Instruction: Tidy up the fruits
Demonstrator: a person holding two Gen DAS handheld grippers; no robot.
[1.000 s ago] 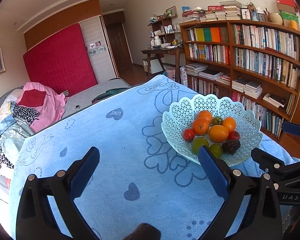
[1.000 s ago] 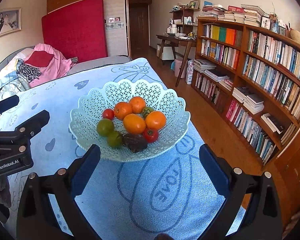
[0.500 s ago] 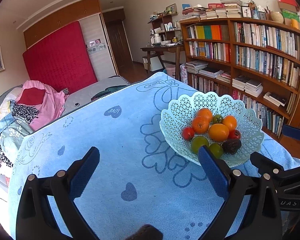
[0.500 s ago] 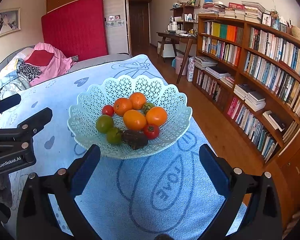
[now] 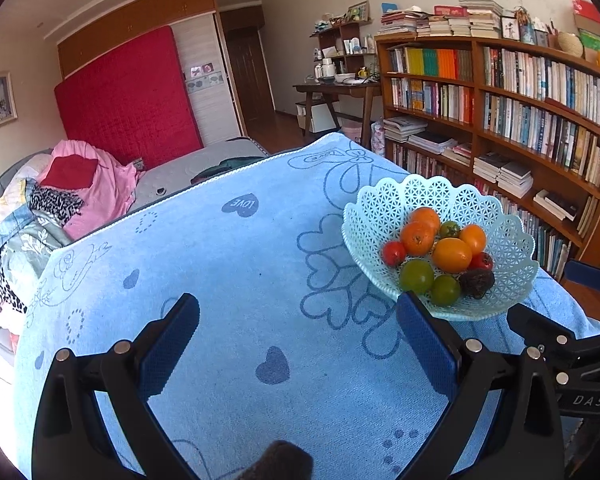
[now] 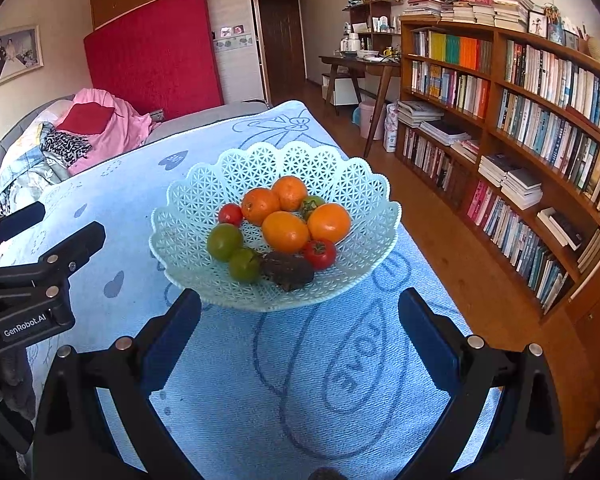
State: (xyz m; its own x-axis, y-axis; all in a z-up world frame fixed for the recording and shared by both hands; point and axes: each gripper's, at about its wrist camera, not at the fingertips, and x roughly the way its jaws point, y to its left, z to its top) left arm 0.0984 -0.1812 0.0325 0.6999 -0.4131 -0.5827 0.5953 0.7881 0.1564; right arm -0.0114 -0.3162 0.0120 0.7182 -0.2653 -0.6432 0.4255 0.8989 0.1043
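Left wrist view: the left gripper (image 5: 298, 332) hangs over the bare blue cloth (image 5: 228, 264) of the tabletop, jaws spread wide and holding nothing.
Basket, left view: the lattice basket (image 5: 508, 240) sits toward the tabletop's right edge, all the fruit piled inside it; it has slid slightly rightward in frame over the last second, so this gripper has drifted a little.
Right wrist view: the right gripper (image 6: 300, 324) faces the basket (image 6: 188, 224) head-on, jaws released and empty, the near rim just ahead of them.
Fruit, right view: oranges (image 6: 286, 231), red tomatoes (image 6: 319, 254), green tomatoes (image 6: 225, 241) and a dark fruit (image 6: 288, 270) all lie in the basket; none on the cloth.
Change: the basket looms slightly larger than a second ago; the fruit has not shifted.
Meaning: this fits either a sorting about to start or fruit already gathered.
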